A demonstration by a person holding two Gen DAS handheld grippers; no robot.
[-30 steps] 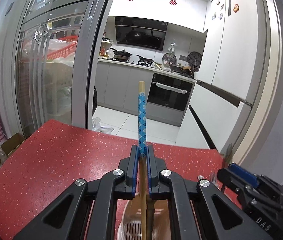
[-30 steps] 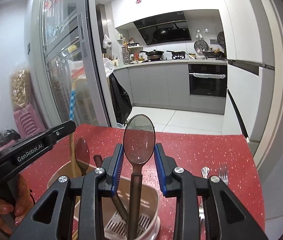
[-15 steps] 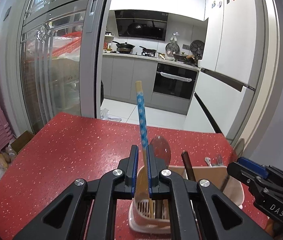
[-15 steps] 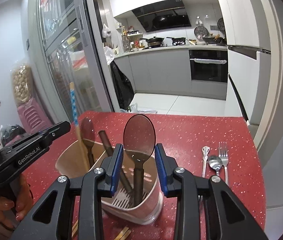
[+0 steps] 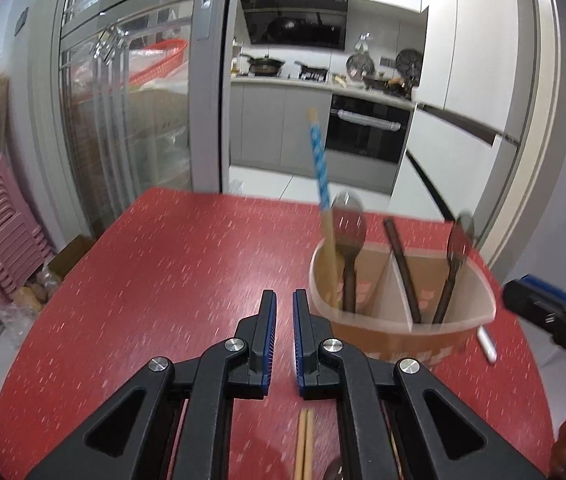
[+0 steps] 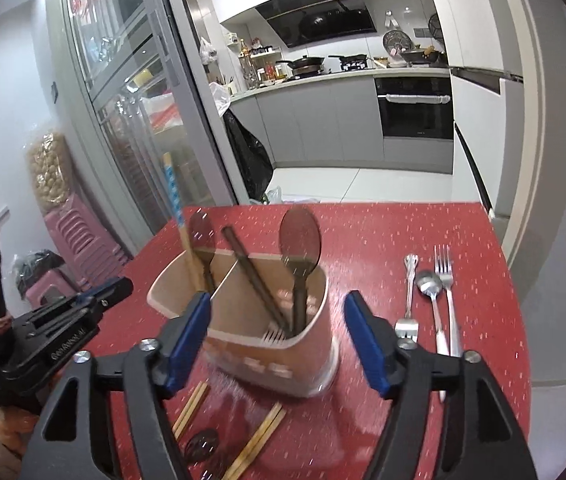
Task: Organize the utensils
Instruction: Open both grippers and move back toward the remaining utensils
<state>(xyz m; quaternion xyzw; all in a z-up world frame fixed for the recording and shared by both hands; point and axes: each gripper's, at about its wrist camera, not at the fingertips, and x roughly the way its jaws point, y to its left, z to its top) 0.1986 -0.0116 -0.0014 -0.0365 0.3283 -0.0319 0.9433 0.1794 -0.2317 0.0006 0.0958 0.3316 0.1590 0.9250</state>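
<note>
Two tools are hanging over the red desk (image 5: 171, 264), and both have just let go of their loads. We are seeing the tan holder (image 6: 243, 340) standing mid-desk with its divider splitting it in two. The right tool (image 6: 277, 336) is now spread wide around it, having released the dark spoon (image 6: 299, 240) that is now leaning in the right compartment beside a dark chopstick (image 6: 255, 276). The left tool (image 5: 284, 336) is sitting nearly pressed together, a narrow gap showing and nothing between its jaws; half a second ago it was pinching the blue-patterned chopstick (image 5: 319, 168), which is now standing in the left compartment next to another dark spoon (image 5: 347, 224). Smaller pieces are still waiting: wooden chopsticks (image 6: 257, 444) lying in front of the holder, and metal forks (image 6: 447, 280) and a spoon (image 6: 429, 284) lying to its right. So we are judging the sorting partly done.
</note>
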